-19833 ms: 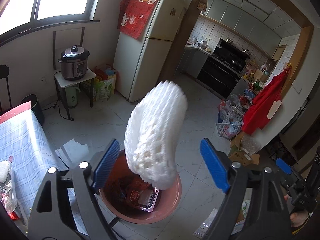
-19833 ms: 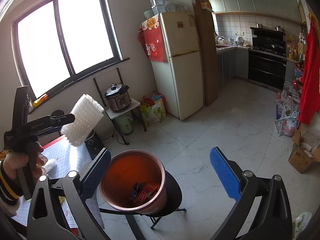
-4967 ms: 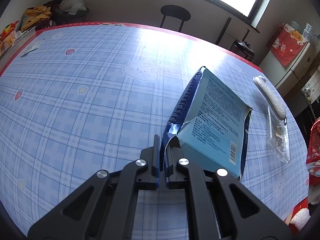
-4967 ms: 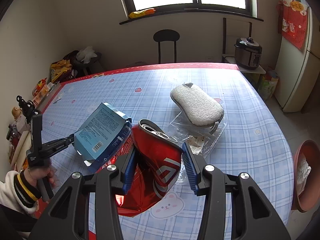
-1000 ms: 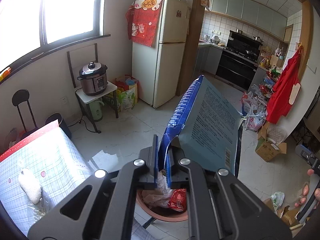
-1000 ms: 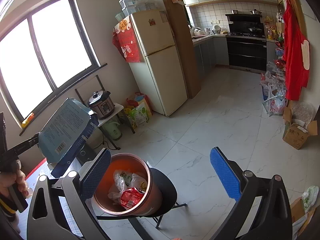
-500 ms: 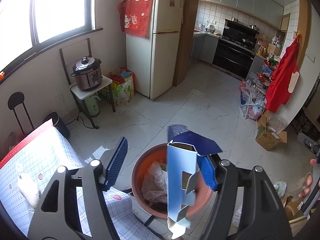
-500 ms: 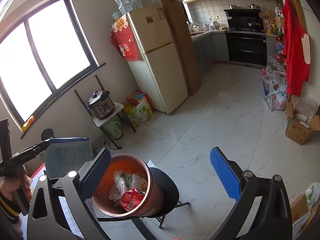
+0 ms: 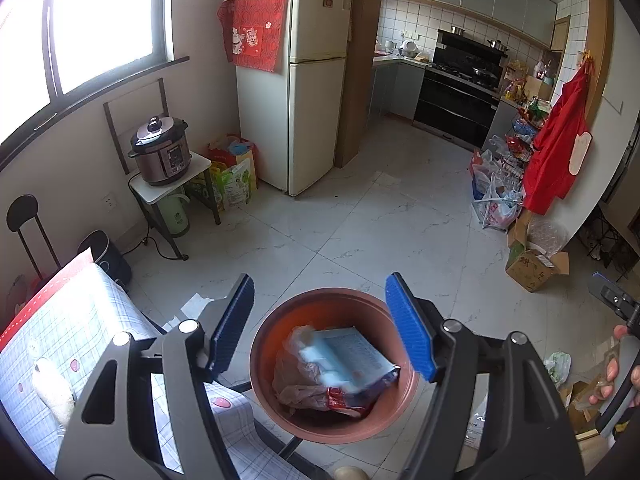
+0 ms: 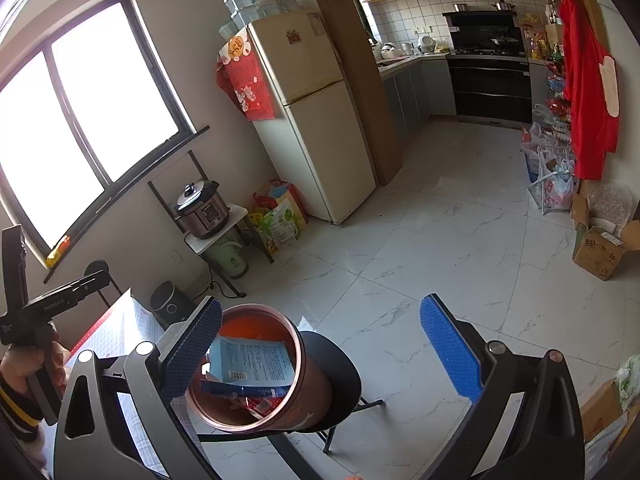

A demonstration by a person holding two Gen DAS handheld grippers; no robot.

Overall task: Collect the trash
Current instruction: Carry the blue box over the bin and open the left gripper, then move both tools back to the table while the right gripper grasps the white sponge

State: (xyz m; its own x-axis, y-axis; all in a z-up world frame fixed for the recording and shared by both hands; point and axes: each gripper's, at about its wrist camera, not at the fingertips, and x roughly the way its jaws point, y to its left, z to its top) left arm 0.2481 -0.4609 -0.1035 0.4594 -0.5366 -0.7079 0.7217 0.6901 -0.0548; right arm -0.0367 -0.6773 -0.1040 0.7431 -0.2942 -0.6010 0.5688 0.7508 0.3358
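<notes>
Box in bin — both grippers empty.
Blue box [image 9: 352, 356] lies atop trash in the bin [image 9: 334, 300]; left gripper [image 9: 320, 326] spread above it, right gripper [image 10: 320, 348] spread, nothing betw. pads.

– What colour is the bin [image 9: 276, 408]?
– Reddish-brown outside, bright orange on the inner wall. It stands on a black stool [image 10: 340, 384].
– And the box [image 9: 352, 360] in it?
– Pale blue with fine dark print and a dark blue edge, lying on red wrappers [image 10: 260, 404].
– The tools?
– Left tool [image 9: 320, 326] and right tool [image 10: 320, 350] are black with blue ridged pads.
– The surface [image 9: 76, 344]?
– Blue-and-white checks with pink spots and a red border. The floor [image 9: 384, 224] is white marble-veined tile.
</notes>
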